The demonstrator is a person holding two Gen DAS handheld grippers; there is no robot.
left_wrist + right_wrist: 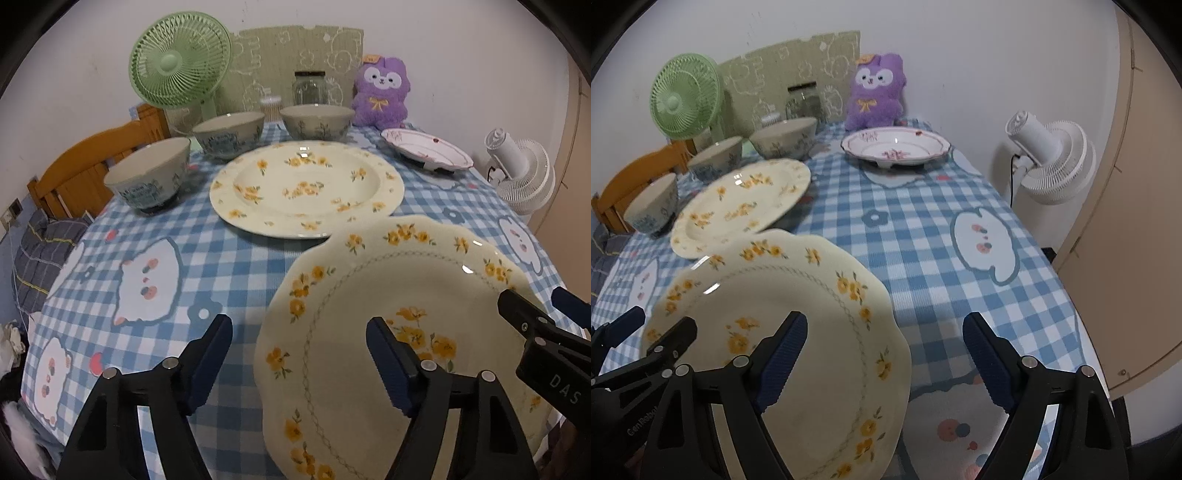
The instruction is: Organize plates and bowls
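Nothing is stacked yet: three bowls (149, 173) and three plates (306, 188) are spread over the surface (207, 258). Both the left claw (299, 354) and the right claw (884, 354) are held open, empty.

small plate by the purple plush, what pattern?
White small plate with pink flowers and a red-edged rim; clearest in right wrist view.
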